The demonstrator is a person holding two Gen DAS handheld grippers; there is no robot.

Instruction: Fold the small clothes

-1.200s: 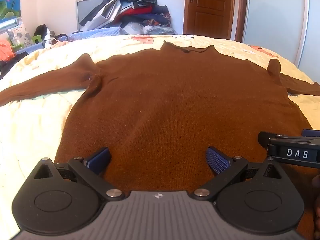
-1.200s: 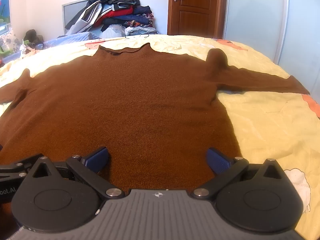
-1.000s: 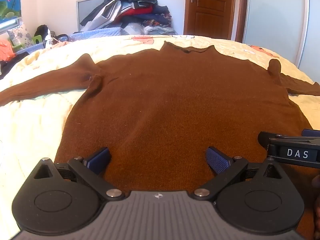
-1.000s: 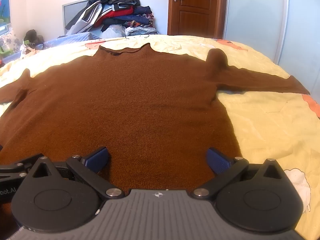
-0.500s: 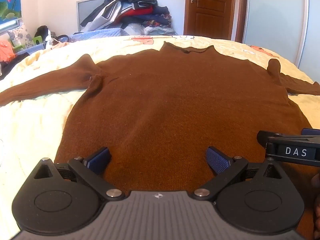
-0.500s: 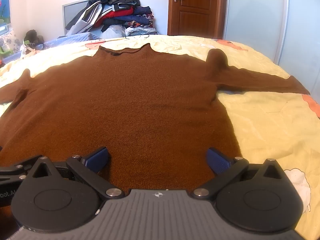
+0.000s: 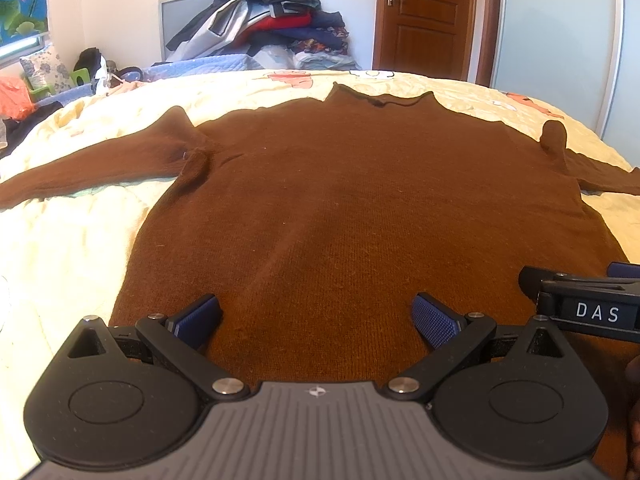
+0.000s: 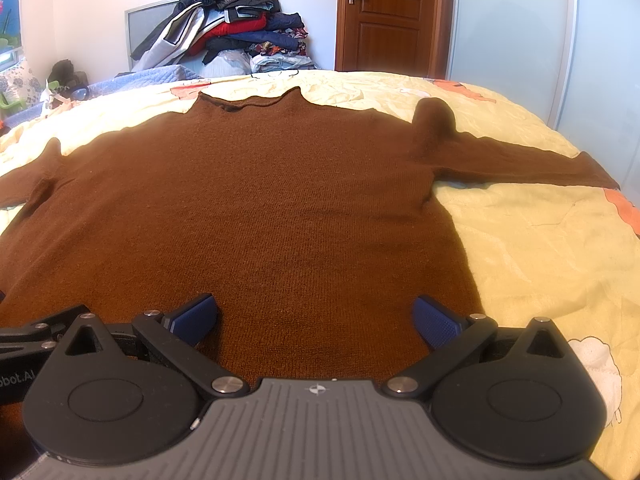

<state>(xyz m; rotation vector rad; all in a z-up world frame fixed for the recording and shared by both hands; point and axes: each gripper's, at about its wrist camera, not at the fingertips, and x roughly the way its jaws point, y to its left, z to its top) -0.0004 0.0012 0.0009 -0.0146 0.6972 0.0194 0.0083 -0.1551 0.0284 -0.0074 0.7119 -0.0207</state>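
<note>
Bedroom setting: yellow bedspread [image 8: 540,248] carries a brown sweater [image 7: 360,208] laid flat, neck away from the cameras, both sleeves stretched out sideways, hem nearest the tools. Left gripper [image 7: 316,316] sits low over the hem on the sweater's left half, blue fingers [image 7: 198,318] spread wide, nothing between them. Right gripper [image 8: 314,316] sits likewise over the right half, fingers [image 8: 434,320] wide apart and empty. Each tool's black body shows at the edge of the other's view. Beyond the bed: heaped clothes pile [image 8: 232,36] against the wall, wooden door [image 8: 384,12], sliding wardrobe panel [image 7: 560,48].
</note>
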